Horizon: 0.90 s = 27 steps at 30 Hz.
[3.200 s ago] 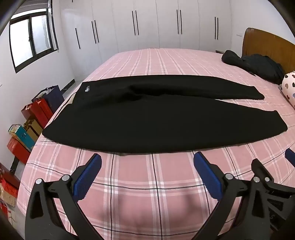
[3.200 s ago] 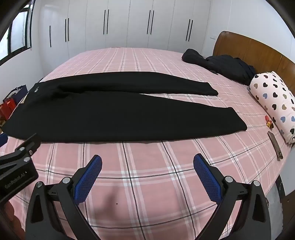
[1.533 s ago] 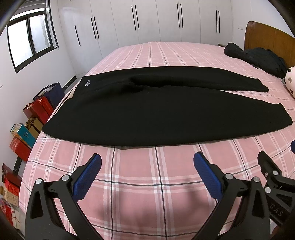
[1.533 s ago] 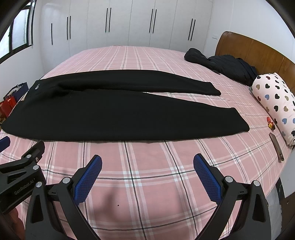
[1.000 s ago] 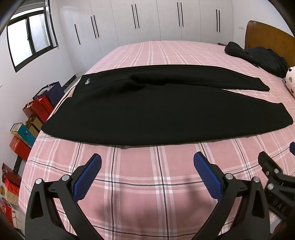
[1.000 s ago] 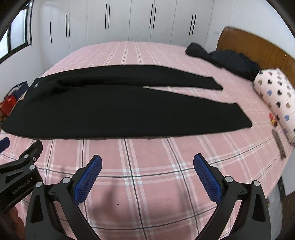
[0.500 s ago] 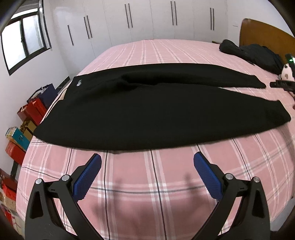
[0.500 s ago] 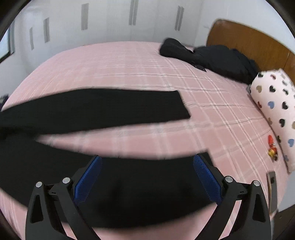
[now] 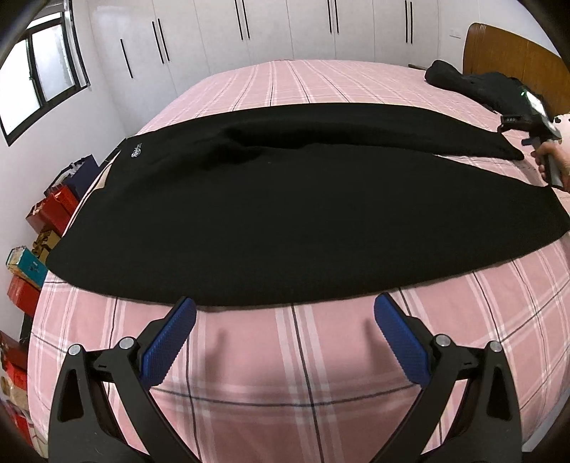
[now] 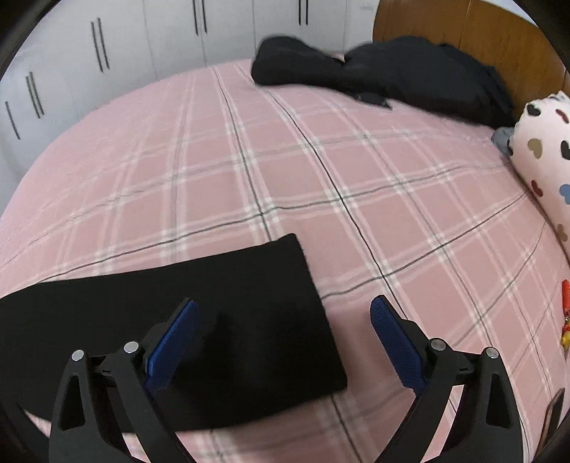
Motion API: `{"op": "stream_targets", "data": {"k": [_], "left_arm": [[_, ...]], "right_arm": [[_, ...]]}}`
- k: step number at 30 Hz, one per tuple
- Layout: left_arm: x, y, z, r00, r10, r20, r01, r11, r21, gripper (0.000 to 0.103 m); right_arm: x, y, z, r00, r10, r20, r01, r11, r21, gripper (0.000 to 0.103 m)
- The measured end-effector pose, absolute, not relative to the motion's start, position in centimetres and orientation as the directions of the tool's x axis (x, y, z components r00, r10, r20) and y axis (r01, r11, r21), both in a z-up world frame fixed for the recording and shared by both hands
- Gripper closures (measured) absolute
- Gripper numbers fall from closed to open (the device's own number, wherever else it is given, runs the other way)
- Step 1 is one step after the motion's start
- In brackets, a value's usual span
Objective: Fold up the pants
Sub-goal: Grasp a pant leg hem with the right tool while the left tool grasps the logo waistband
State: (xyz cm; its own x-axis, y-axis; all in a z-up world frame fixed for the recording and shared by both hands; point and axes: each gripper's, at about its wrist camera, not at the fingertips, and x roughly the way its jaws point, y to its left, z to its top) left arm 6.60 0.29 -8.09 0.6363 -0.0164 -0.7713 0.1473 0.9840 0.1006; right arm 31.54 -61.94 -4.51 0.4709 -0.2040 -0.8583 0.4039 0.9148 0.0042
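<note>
- Bed [image 9: 320,374]: one, covered in pink plaid. It carries everything else, and the fold has to be done flat on it.
- Pants [image 9: 285,199]: one black pair, spread flat across the bed. The waist is toward the window side and the two legs run toward the headboard [image 10: 463,32]. The legs are split apart, and no fold is visible yet.
- Step in hand, as I judge it: take the cuff [image 10: 278,285] of the far leg and carry it over onto the near leg.
- Right gripper [image 10: 281,327]: my jaws stand apart, holding nothing. They hover over the cuff end, with the left pad [image 10: 174,338] over the cloth and the right pad [image 10: 395,342] over bare sheet.
- Procedure: I should shift left so both pads straddle the cuff edge, then come down low and clamp on the fabric only. Catching the sheet as well would drag it.
- Left gripper [image 9: 285,338]: my jaws are apart and empty. They sit just short of the near edge of the pants, close to the middle of the garment. I judge this one should take the same leg nearer the waist, so the cloth lifts evenly.
- Dark clothing pile [image 10: 374,71]: one, beside the headboard and well apart from the pants.
- Heart-print pillow [image 10: 545,149]: one.
- Hand [image 9: 555,160]: one in view, holding the right tool.
</note>
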Motion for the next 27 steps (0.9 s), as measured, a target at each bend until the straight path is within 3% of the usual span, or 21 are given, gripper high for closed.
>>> {"op": "stream_targets", "data": {"k": [2, 7, 9, 10, 15, 18, 25, 27], "left_arm": [[7.0, 0.6, -7.9, 0.64, -0.024, -0.768, 0.142, 0.986, 0.088, 0.005], [11.6, 4.8, -4.1, 0.681, -0.05, -0.731, 0.071, 0.997, -0.001, 0.005], [14.9, 7.6, -2.8, 0.684, -0.029, -0.729, 0.024, 1.0, -0.017, 0.005], [16.5, 8.8, -2.4, 0.686, 0.0, -0.728, -0.004, 1.0, -0.005, 0.005], [27.7, 16.3, -1.1, 0.665, 0.263, -0.7, -0.182, 0.965, 0.189, 0.005], [34.4, 20.0, -1.7, 0.619, 0.35, -0.704, -0.254, 0.936, 0.242, 0.005], [43.0, 24.8, -5.3, 0.518, 0.34, -0.785, -0.306, 0.93, 0.201, 0.006], [43.7, 25.1, -6.3, 0.498, 0.332, -0.801, -0.298, 0.933, 0.202, 0.016]], "right_arm": [[32.3, -62.0, -5.4, 0.452, -0.205, -0.868, 0.397, 0.918, -0.01, 0.009], [32.8, -60.8, -6.0, 0.48, -0.174, -0.86, 0.342, 0.94, 0.001, 0.051], [32.5, -60.5, -5.8, 0.487, -0.18, -0.855, 0.343, 0.939, -0.003, 0.084], [32.4, -60.4, -5.6, 0.492, -0.183, -0.851, 0.348, 0.938, -0.001, 0.088], [31.7, -59.9, -5.0, 0.5, -0.22, -0.837, 0.355, 0.934, -0.034, 0.091], [31.2, -59.4, -5.2, 0.487, -0.243, -0.839, 0.379, 0.924, -0.048, 0.091], [30.1, -58.7, -5.1, 0.483, -0.277, -0.831, 0.419, 0.906, -0.059, 0.091], [30.1, -58.5, -5.1, 0.49, -0.286, -0.823, 0.422, 0.904, -0.063, 0.09]]}}
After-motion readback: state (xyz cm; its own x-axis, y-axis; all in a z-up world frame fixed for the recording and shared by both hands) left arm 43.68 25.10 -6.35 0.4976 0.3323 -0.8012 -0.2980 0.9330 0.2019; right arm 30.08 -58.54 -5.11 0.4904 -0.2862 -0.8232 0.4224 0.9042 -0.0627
